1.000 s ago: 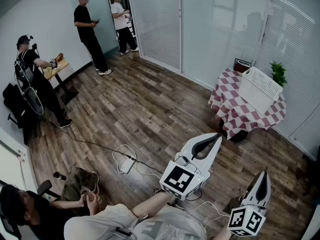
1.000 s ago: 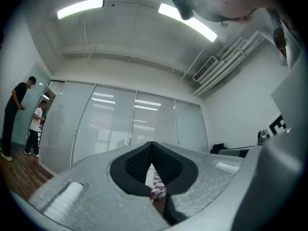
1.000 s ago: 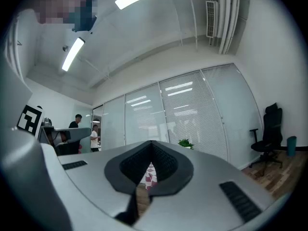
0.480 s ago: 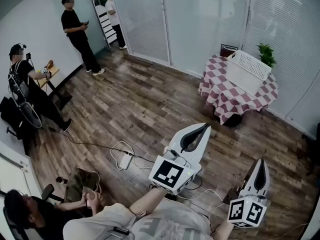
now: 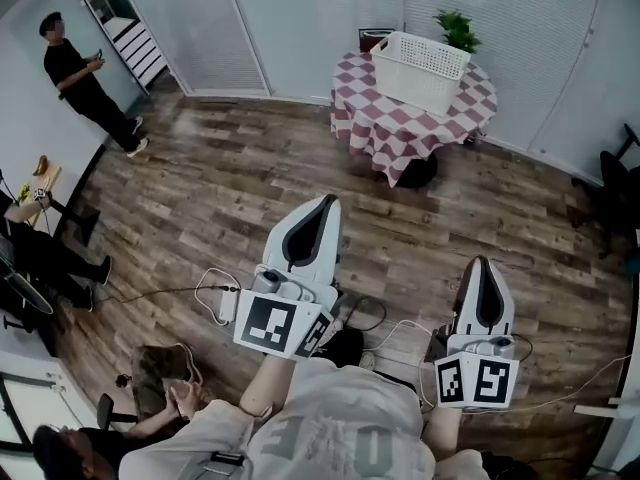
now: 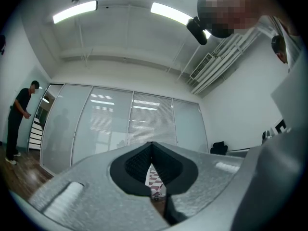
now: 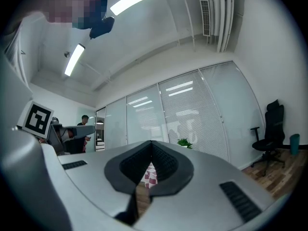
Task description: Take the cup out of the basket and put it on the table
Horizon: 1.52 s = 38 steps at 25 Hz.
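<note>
A white slatted basket (image 5: 420, 68) stands on a small round table under a red-and-white checked cloth (image 5: 400, 128), far across the room in the head view. No cup shows from here; the basket's inside is hidden. My left gripper (image 5: 327, 202) is held low in front of me, shut and empty, pointing toward the table. My right gripper (image 5: 481, 262) is also shut with nothing in it. In the left gripper view the jaws (image 6: 152, 146) meet at the tip, with the checked cloth (image 6: 155, 184) behind the gap. The right gripper (image 7: 151, 143) looks the same.
Wood-plank floor lies between me and the table. Cables and a power strip (image 5: 225, 303) lie on the floor near my feet. A person (image 5: 80, 83) stands far left, another sits at bottom left (image 5: 170, 413). A plant (image 5: 457, 30) is behind the basket, a black chair (image 5: 615, 168) at right.
The head view has swung right: the table and basket moved from the right edge to upper middle. Both grippers stay shut and now point more straight ahead toward the table.
</note>
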Each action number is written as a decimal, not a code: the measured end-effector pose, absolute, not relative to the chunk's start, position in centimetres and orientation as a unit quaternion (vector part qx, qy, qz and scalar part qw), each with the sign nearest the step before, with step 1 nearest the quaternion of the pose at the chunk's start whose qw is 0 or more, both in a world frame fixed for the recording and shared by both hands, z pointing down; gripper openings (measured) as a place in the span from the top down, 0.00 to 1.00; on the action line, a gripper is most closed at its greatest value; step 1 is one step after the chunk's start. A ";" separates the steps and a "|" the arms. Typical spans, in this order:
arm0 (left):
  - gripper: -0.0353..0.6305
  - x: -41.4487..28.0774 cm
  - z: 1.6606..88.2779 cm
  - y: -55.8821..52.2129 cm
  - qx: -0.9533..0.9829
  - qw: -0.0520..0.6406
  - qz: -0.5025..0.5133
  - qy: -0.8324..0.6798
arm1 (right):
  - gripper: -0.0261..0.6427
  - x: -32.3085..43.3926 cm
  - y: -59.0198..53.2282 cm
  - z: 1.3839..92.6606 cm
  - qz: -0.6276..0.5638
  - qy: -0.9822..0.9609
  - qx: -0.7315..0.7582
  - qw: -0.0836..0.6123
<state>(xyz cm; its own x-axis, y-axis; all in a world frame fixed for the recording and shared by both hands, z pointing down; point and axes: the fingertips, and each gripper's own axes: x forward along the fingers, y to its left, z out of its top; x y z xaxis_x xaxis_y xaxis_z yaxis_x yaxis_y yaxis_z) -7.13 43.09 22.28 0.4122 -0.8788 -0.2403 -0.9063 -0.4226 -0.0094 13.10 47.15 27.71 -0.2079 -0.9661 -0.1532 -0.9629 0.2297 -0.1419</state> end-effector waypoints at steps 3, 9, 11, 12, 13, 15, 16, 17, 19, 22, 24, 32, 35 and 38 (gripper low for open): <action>0.94 -7.1 22.3 42.1 -0.836 0.061 0.105 0.535 | 0.95 13.3 46.5 28.0 -0.010 0.781 -0.616 0.105; 0.94 -6.2 22.1 39.6 -0.839 0.076 0.114 0.526 | 0.94 14.7 44.4 28.2 -0.009 0.772 -0.625 0.110; 0.94 -6.2 22.6 37.7 -0.840 0.079 0.119 0.524 | 0.94 15.3 43.1 28.6 -0.007 0.764 -0.635 0.111; 0.94 -6.2 22.9 36.5 -0.841 0.076 0.125 0.521 | 0.94 15.6 42.3 28.9 -0.005 0.759 -0.642 0.110; 0.94 -6.1 23.1 35.2 -0.842 0.072 0.131 0.518 | 0.94 15.9 41.4 29.1 -0.004 0.754 -0.648 0.108; 0.94 -5.8 23.6 32.4 -0.846 0.063 0.138 0.510 | 0.94 16.2 39.4 29.3 -0.004 0.749 -0.655 0.102; 0.94 -5.7 23.7 31.0 -0.848 0.062 0.140 0.507 | 0.94 16.1 38.2 29.3 -0.003 0.748 -0.656 0.098; 0.94 -5.5 23.7 29.5 -0.850 0.061 0.142 0.503 | 0.94 16.1 36.9 29.2 0.000 0.748 -0.657 0.094; 0.94 -5.1 24.0 26.1 -0.854 0.058 0.143 0.497 | 0.94 16.0 33.8 29.1 0.004 0.747 -0.659 0.088; 0.94 -5.0 24.4 20.9 -0.859 0.048 0.141 0.489 | 0.94 15.4 28.7 28.7 0.007 0.745 -0.662 0.082; 0.94 -5.3 24.3 17.3 -0.861 0.043 0.143 0.487 | 0.94 14.9 25.4 28.1 0.013 0.743 -0.664 0.078; 0.94 -5.5 23.3 3.6 -0.873 0.033 0.137 0.467 | 0.94 13.4 12.2 26.1 0.016 0.738 -0.671 0.073; 0.94 -6.1 23.1 -0.2 -0.874 0.034 0.139 0.465 | 0.94 12.5 8.1 26.0 0.011 0.739 -0.669 0.078; 0.94 -7.2 23.6 -3.0 -0.872 0.027 0.137 0.469 | 0.94 11.5 5.2 26.6 -0.001 0.744 -0.664 0.075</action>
<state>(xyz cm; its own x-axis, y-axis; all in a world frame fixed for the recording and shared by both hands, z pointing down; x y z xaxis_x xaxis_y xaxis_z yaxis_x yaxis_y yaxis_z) -7.21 -3.04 23.57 0.5226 -0.8107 -0.2639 -0.8254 -0.5586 0.0814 11.54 5.17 26.65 -0.1063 -0.9882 -0.1105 -0.9879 0.1176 -0.1014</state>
